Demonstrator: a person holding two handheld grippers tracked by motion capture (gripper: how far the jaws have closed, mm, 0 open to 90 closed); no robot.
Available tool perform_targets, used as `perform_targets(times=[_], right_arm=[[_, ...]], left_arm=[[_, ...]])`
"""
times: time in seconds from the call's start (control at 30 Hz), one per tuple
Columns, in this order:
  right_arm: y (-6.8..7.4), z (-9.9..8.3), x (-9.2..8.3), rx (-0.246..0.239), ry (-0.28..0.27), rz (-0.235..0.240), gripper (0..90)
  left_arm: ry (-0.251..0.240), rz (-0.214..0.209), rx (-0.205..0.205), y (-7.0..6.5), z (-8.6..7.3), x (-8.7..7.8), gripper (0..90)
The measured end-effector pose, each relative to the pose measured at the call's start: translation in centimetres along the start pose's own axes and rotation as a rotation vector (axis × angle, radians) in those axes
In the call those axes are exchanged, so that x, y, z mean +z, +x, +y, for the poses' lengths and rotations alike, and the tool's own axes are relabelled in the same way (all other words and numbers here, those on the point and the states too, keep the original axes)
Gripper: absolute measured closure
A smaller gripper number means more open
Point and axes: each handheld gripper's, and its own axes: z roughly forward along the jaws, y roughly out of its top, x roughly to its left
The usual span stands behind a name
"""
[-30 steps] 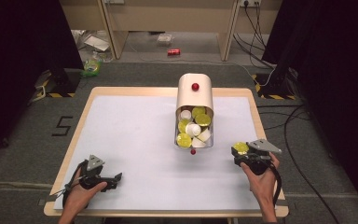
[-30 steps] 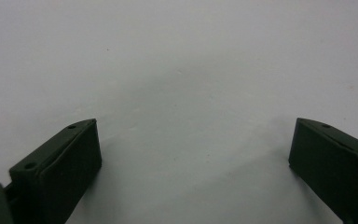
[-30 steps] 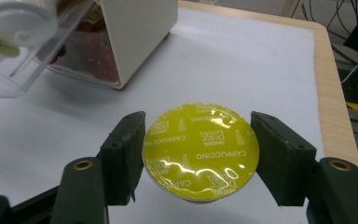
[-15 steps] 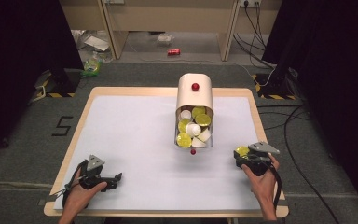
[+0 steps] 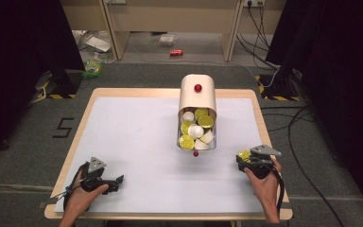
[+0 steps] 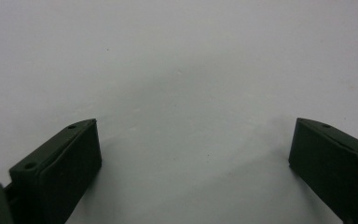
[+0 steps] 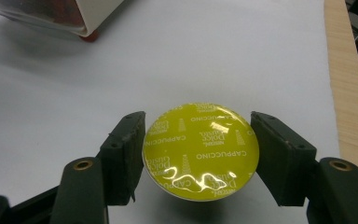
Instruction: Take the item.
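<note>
My right gripper [image 5: 245, 159] is near the table's right front and is shut on a yellow coffee capsule [image 5: 244, 154]. In the right gripper view the capsule [image 7: 200, 149] has its shiny foil lid facing the camera and printed "Cappuccino". Both black pads [image 7: 126, 154] press on its sides just above the white table top. A cream dispenser [image 5: 197, 94] lies in the middle of the table. Its clear open front [image 5: 196, 131] holds several yellow and white capsules. My left gripper [image 5: 116, 181] rests at the front left. Its jaws stand wide apart [image 6: 193, 140] with nothing between them.
The white mat [image 5: 137, 137] is bordered by a wooden rim [image 5: 267, 137], which runs close to the right of my right gripper. A small red ball [image 5: 195, 153] lies just in front of the dispenser's mouth. A corner of the dispenser [image 7: 74, 18] shows at the top left of the right gripper view.
My right gripper has drifted slightly toward the table's near edge with the capsule still in it. The left gripper has not moved.
</note>
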Motion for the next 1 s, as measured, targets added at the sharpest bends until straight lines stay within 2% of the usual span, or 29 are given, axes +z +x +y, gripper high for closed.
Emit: perform_targets(times=[0.5, 0.73, 1.0], right_arm=[[-0.4, -0.3, 0.1, 0.036, -0.003, 0.02, 35.7], [-0.4, 0.2, -0.7, 0.04, -0.049, 0.015, 32.0], [-0.4, 0.8, -1.7, 0.044, -0.103, 0.019, 31.8]], left_arm=[[0.0, 0.0, 0.0, 0.0, 0.0, 0.0, 1.5], [0.001, 0.0, 0.0, 0.0, 0.0, 0.0, 1.5], [0.0, 0.0, 0.0, 0.0, 0.0, 0.0, 1.5]])
